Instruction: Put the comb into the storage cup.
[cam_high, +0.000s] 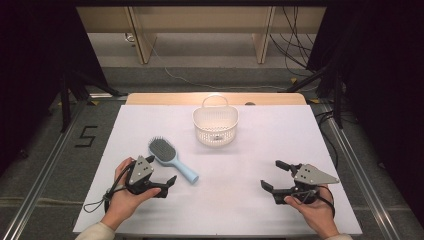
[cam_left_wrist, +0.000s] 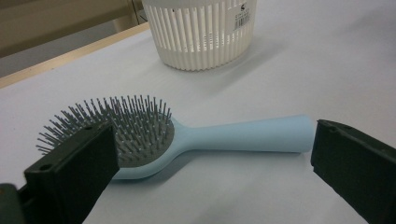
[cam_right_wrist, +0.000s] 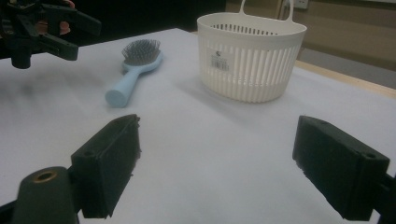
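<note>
Pale blue hairbrush (cam_left_wrist: 219, 135), grey bristles up, flat on white bench (cam_high: 250, 200). Left gripper (cam_high: 161, 178) fingers (cam_left_wrist: 70, 170) spread wide, just short of it, not touching. Right gripper (cam_high: 274, 175) open, well apart.

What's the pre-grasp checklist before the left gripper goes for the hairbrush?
1. Left gripper jaws open: ok, set wide apart.
2. Hairbrush free on the table: ok, lies flat, bristles up, untouched.
3. Brush lined up with the left jaws: ok, in the left gripper view it lies just past them, handle near one jaw, head near the other.
4. Basket upright and apart from the brush: ok.
5. Basket empty: cannot tell, something small shows inside.
6. Right gripper out of the way: ok, open, holding nothing, far side of the table.
</note>
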